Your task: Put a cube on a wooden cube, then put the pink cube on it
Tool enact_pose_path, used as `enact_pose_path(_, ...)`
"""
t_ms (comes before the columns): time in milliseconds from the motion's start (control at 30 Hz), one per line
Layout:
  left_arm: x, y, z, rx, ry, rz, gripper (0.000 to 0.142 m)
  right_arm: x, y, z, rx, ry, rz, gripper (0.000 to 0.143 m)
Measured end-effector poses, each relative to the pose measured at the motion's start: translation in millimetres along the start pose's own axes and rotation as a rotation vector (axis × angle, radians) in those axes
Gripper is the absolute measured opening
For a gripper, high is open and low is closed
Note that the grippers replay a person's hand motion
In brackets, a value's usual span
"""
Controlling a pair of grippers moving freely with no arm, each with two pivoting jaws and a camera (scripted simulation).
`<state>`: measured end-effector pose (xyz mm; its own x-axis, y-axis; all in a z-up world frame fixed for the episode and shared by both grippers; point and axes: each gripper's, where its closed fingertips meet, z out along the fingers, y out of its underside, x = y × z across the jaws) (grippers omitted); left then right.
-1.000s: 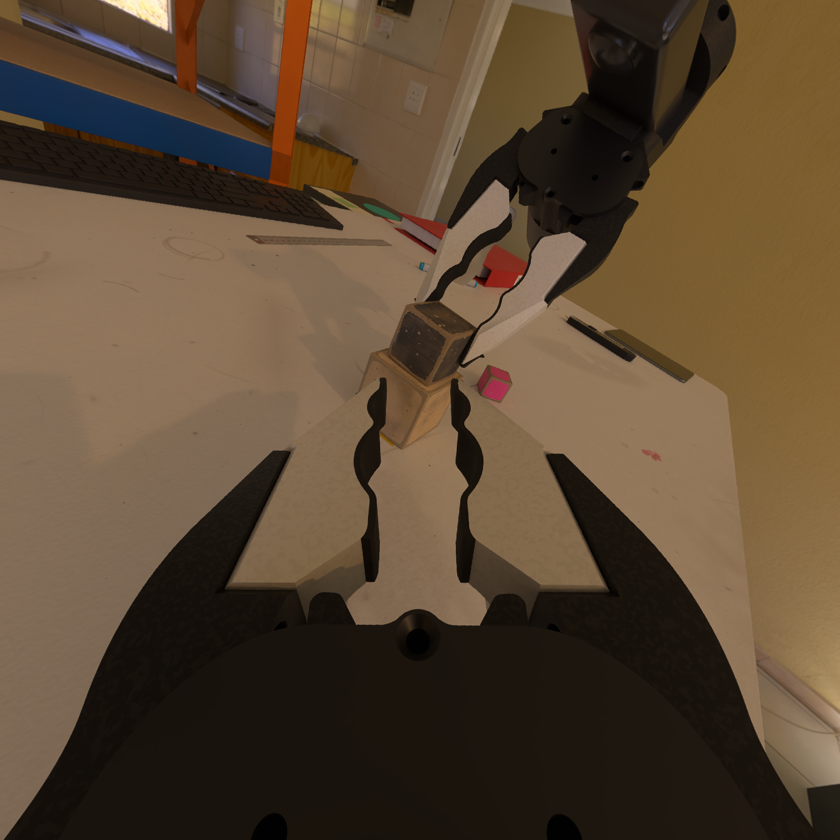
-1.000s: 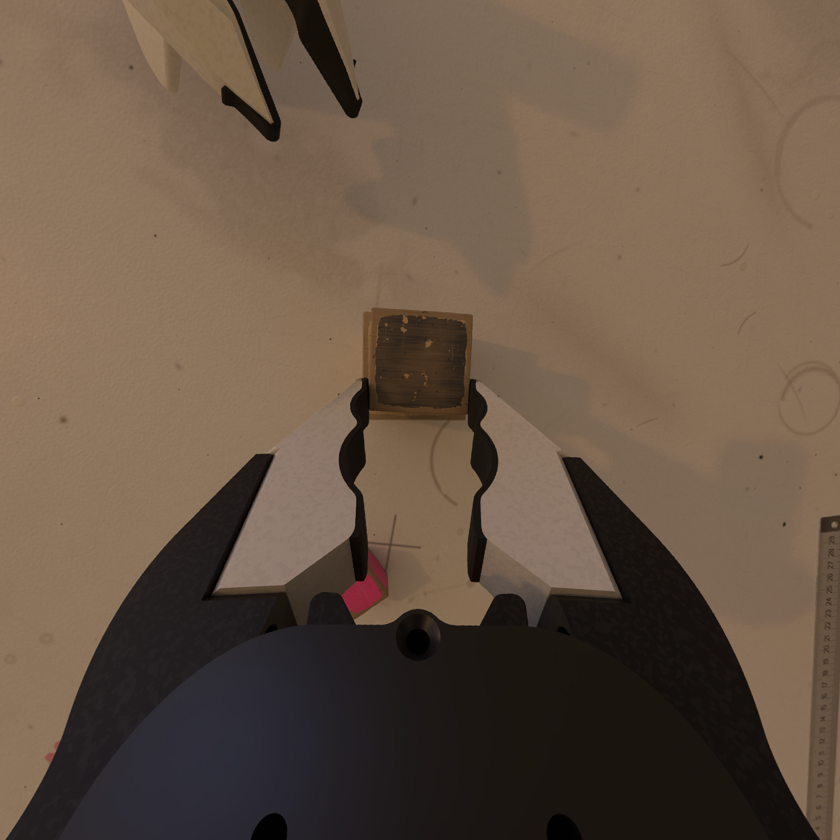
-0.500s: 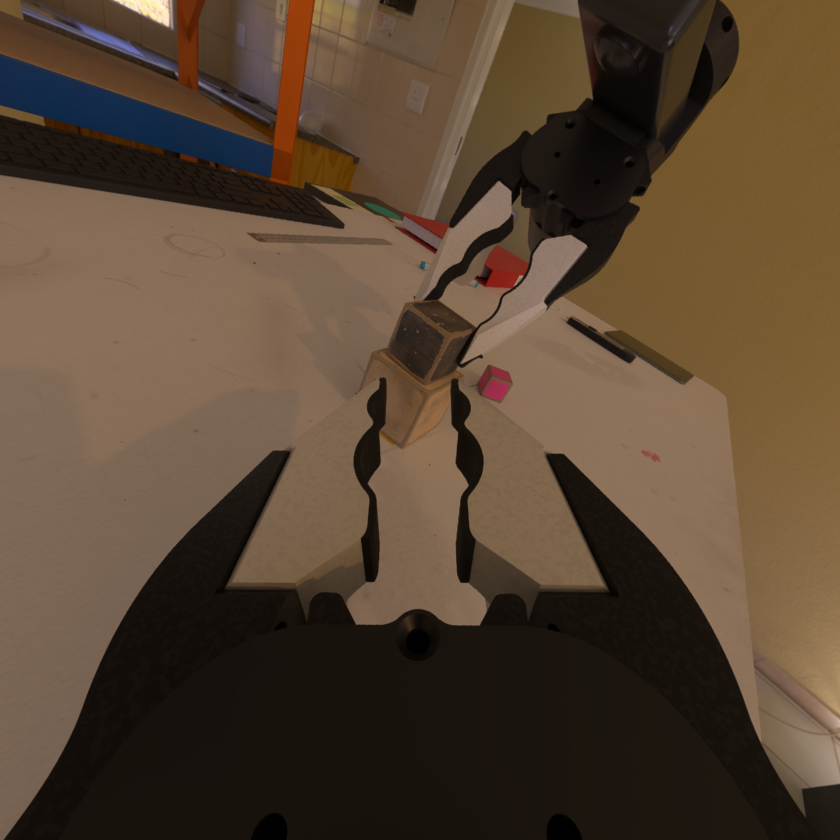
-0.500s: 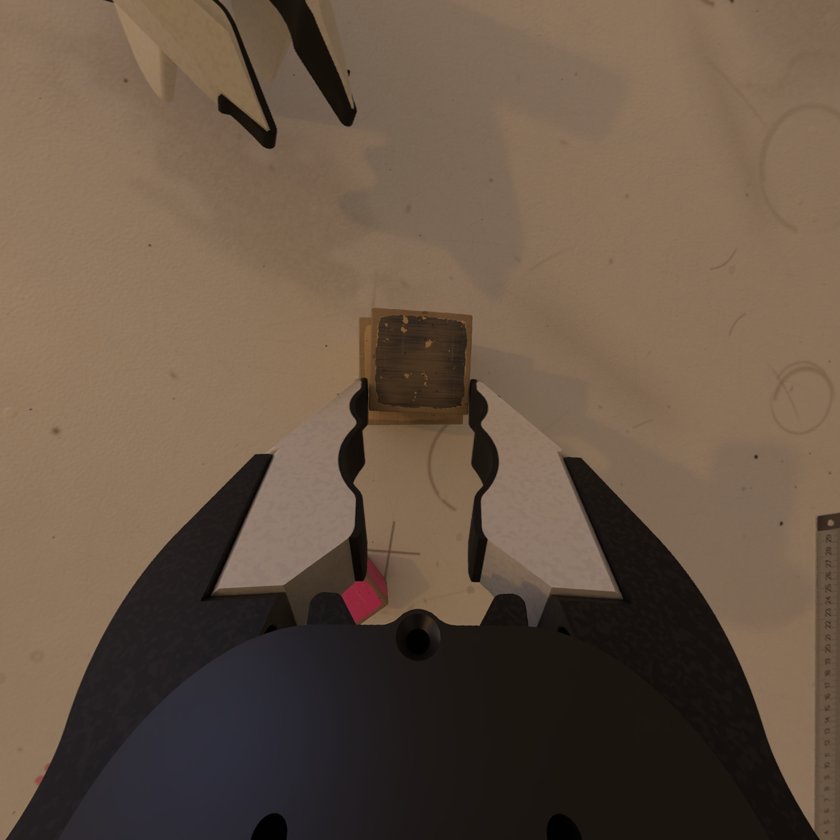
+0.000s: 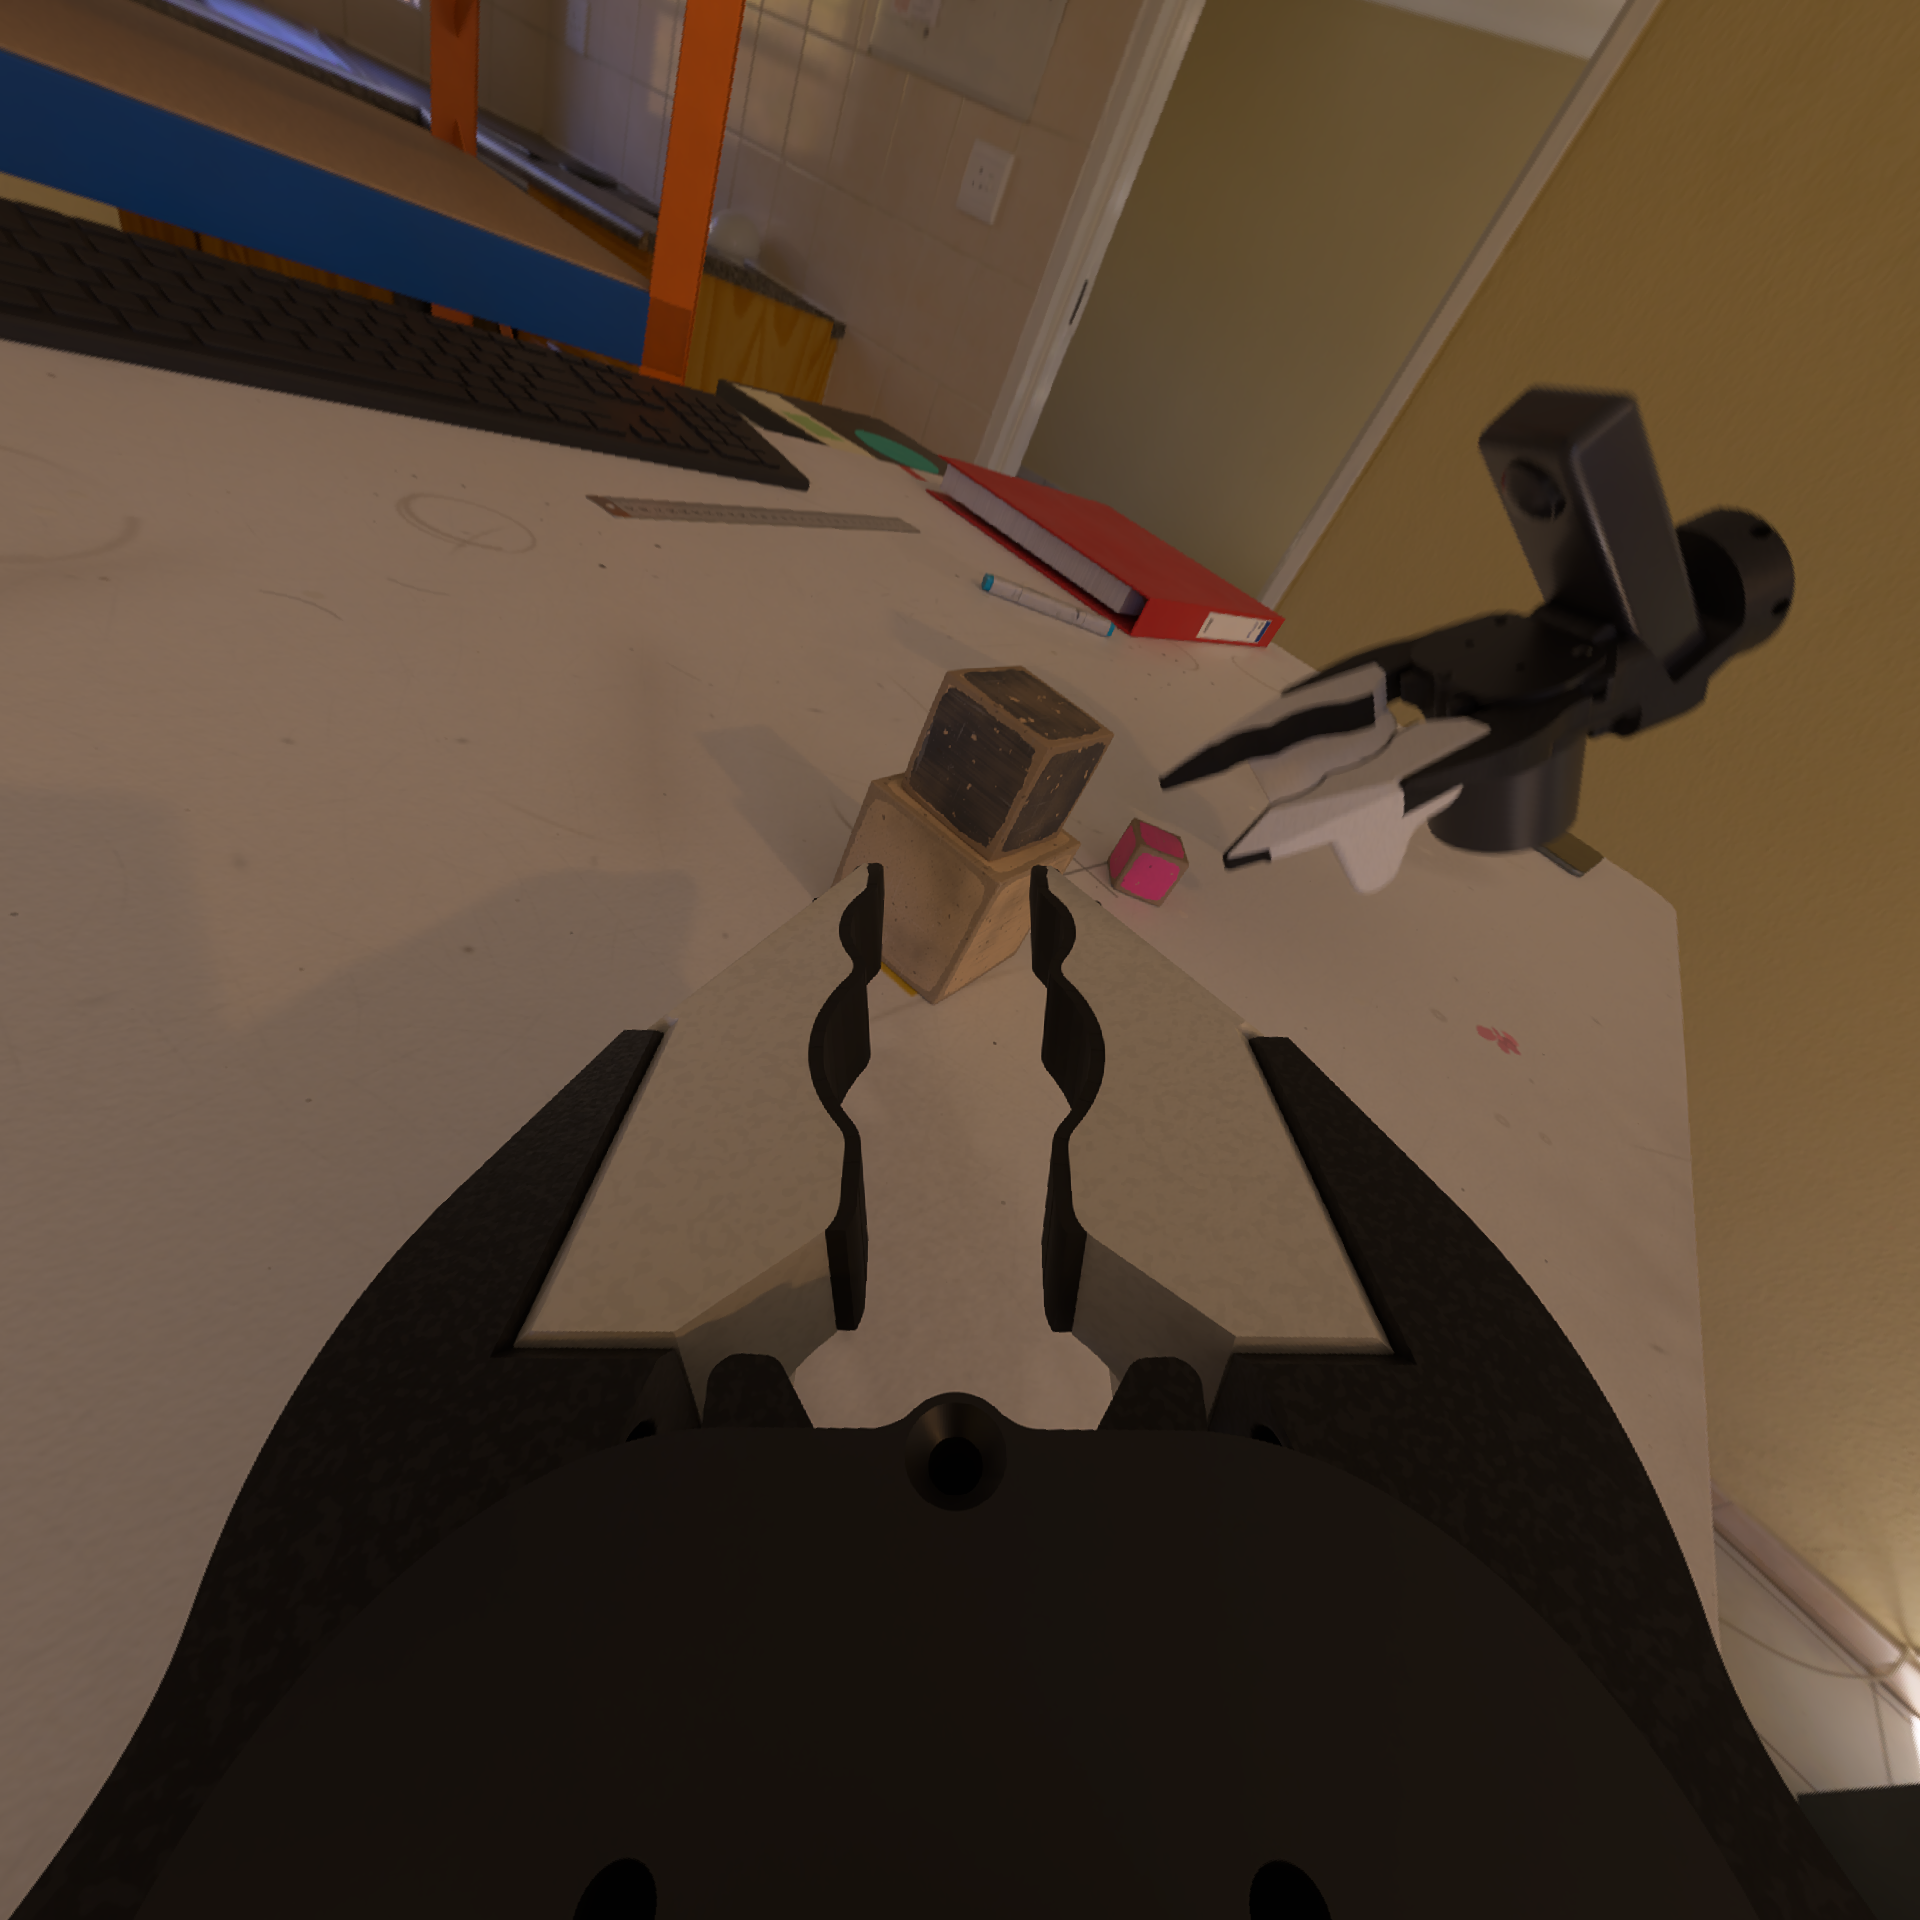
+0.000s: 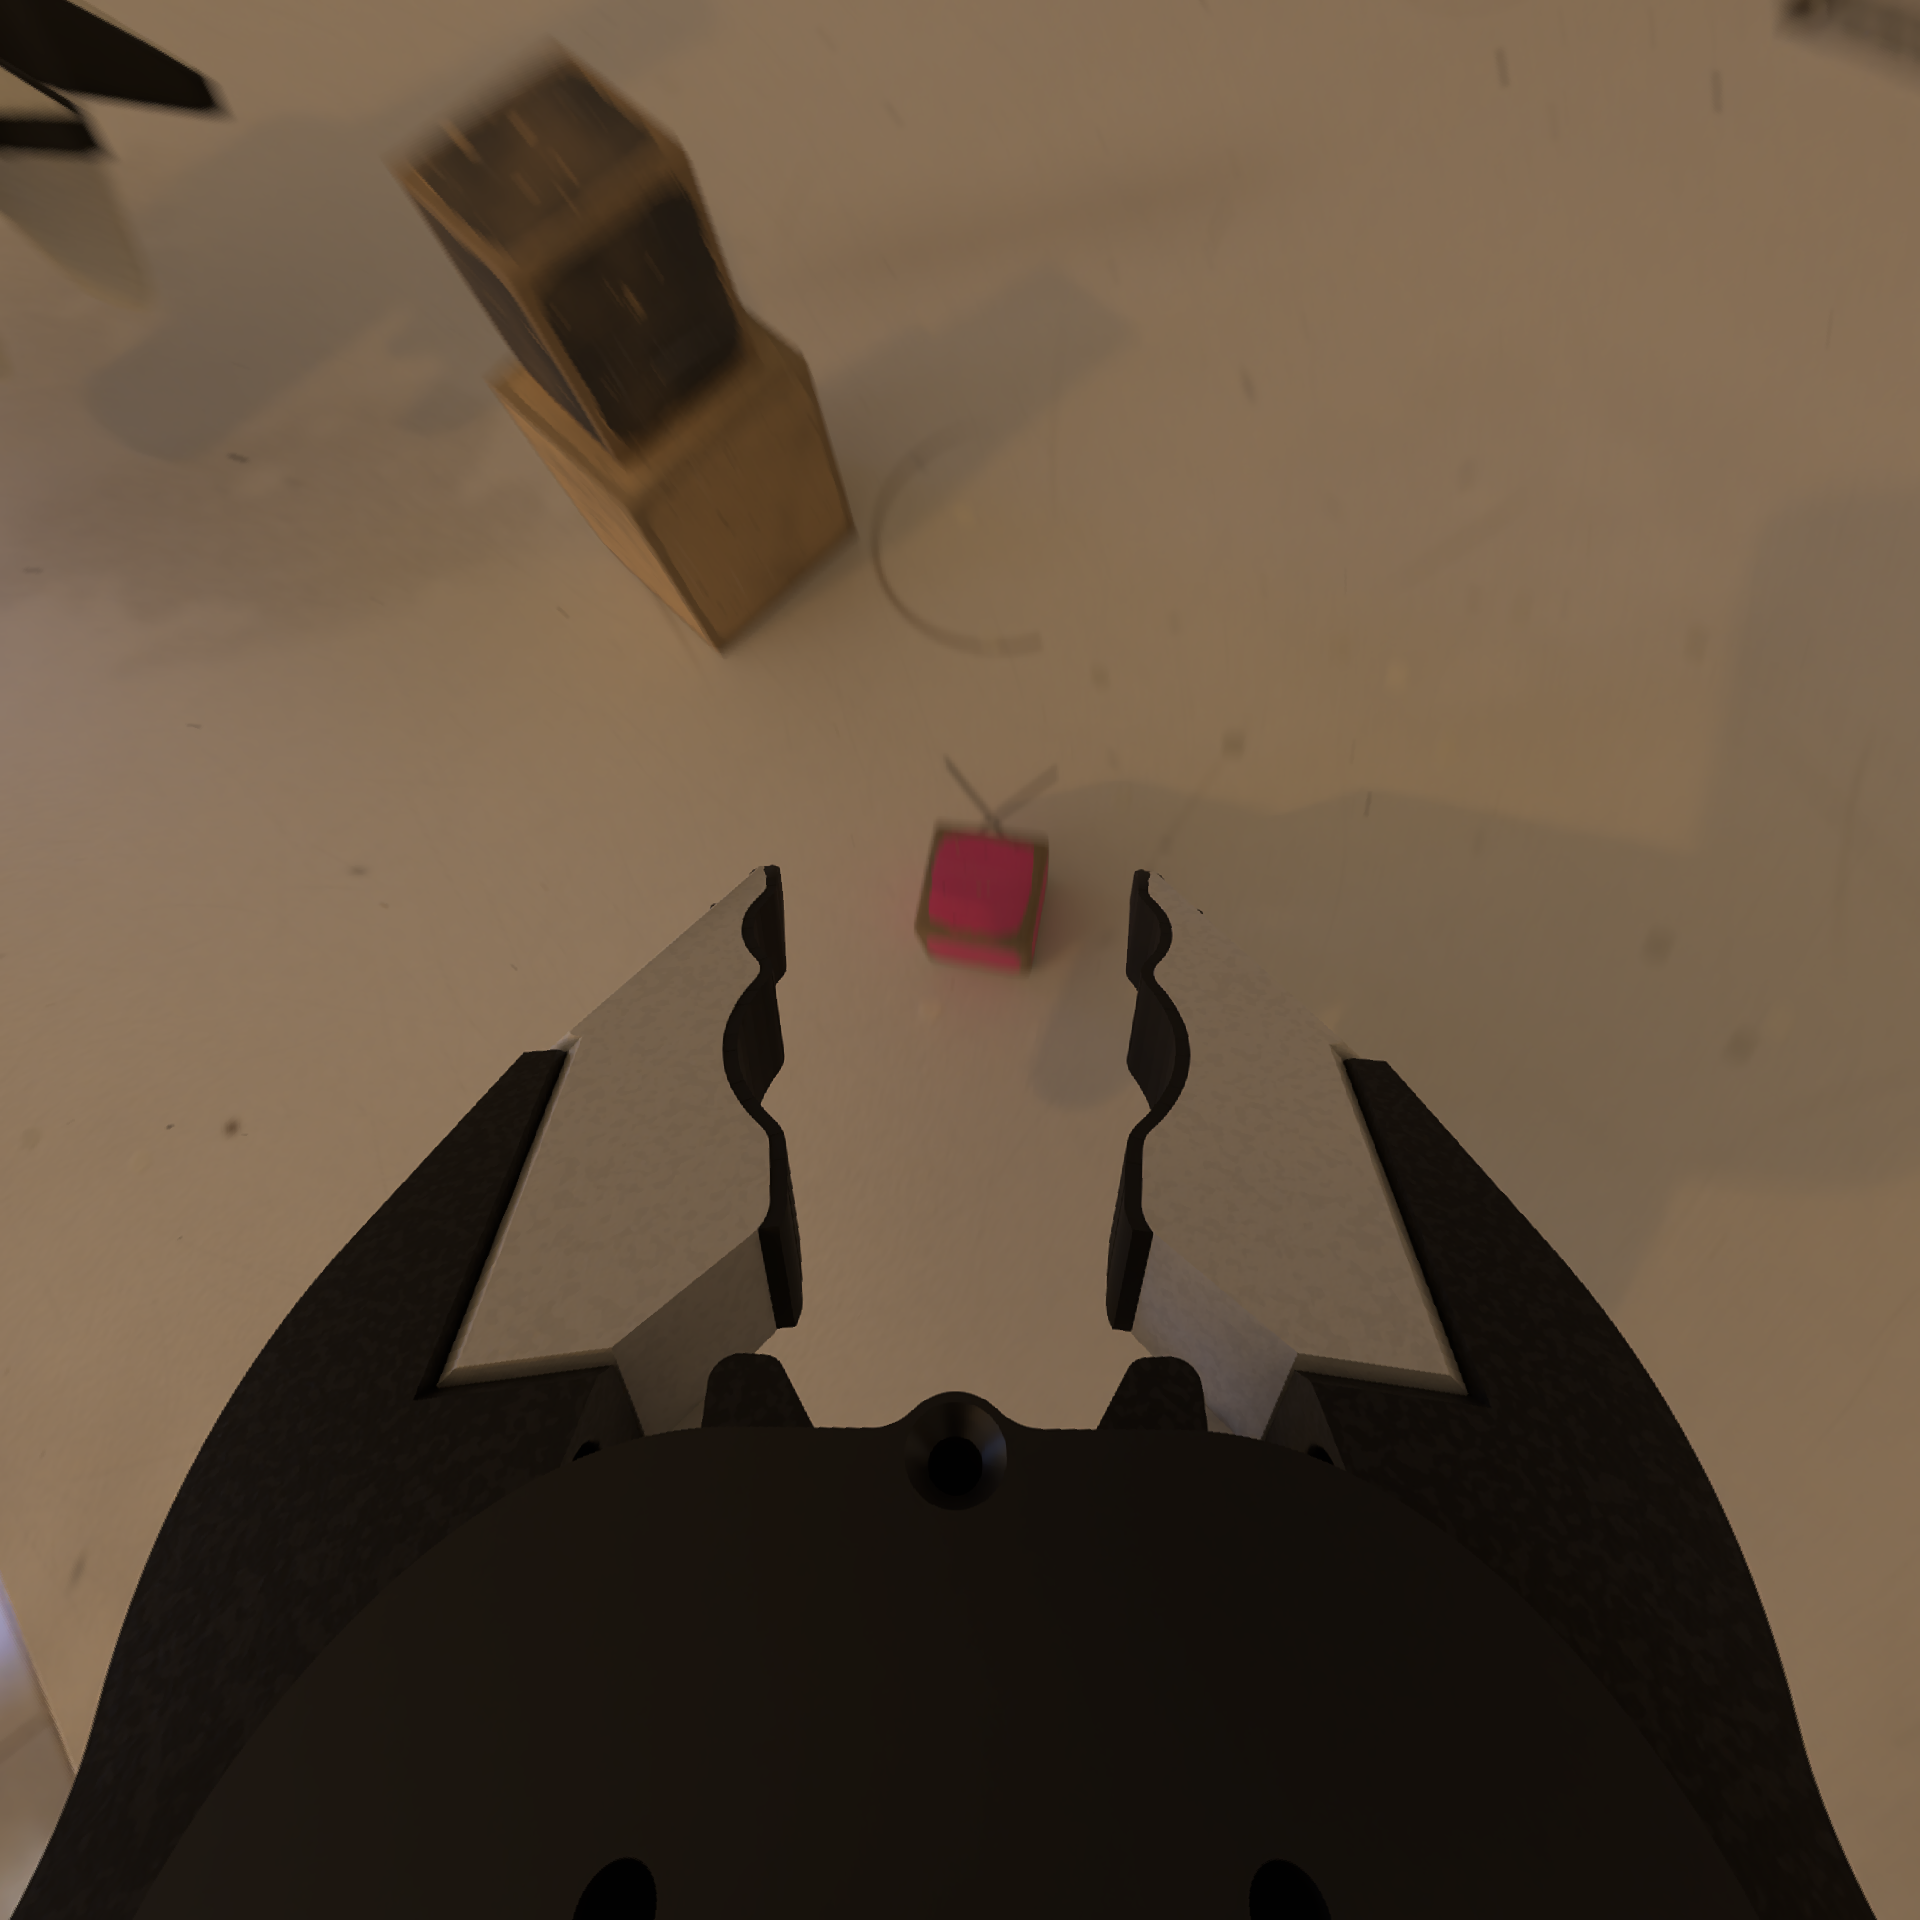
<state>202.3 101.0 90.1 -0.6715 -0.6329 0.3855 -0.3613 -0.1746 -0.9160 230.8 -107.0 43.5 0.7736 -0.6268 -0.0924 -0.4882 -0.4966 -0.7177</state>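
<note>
A dark cube sits on a light wooden cube mid-table. The stack also shows in the right wrist view, with the dark cube on the wooden cube, blurred. A small pink cube lies on the table right of the stack. My right gripper is open and empty. The pink cube lies below it, in line with the gap between its fingertips. In the left wrist view the right gripper hovers right of the pink cube. My left gripper is open and empty, short of the stack.
A black keyboard, a ruler, a red binder and a pen lie at the far side. The table edge runs close on the right. The left fingertips show at the top left of the right wrist view.
My right gripper has left the dark cube on the wooden cube, swung away to the pink cube and opened wider. The left gripper has stayed in place.
</note>
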Motion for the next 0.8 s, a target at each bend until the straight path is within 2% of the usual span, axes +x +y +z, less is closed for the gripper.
enact_pose_path(100,-1.0,3.5,3.1,-0.031,-0.002,-0.007,0.028,-2.1,29.5,6.9,-0.023,0.085,0.088,0.068)
enact_pose_path(200,-2.5,6.7,5.8,-0.059,-0.005,-0.019,0.028,3.9,29.6,10.8,0.002,0.199,0.119,0.069)
enact_pose_path(300,-3.3,7.2,6.3,-0.065,-0.008,-0.025,0.028,8.1,26.7,17.1,-0.016,0.237,0.11,0.068)
enact_pose_path(333,-3.6,6.5,5.7,-0.059,-0.008,-0.028,0.028,8.0,26.6,19.0,-0.03,0.234,0.099,0.064)
enact_pose_path(433,-4.0,2.4,2.2,-0.022,-0.007,-0.034,0.027,6.2,23.8,20.8,-0.028,0.222,0.04,0.033)
enact_pose_path(467,-4.0,0.9,0.8,-0.008,-0.007,-0.033,0.027,4.8,22.9,20.9,-0.026,0.208,0.018,0.026)
enact_pose_path(633,-2.7,-1.7,-1.6,0.016,-0.008,-0.02,0.027,-2.3,3.6,18.2,-0.006,0.075,-0.08,0.027)
enact_pose_path(800,-2.9,-1.3,-1.0,0.012,-0.001,-0.029,0.027,-30.7,-69.1,0.8,0.079,-0.191,-0.304,0.027)
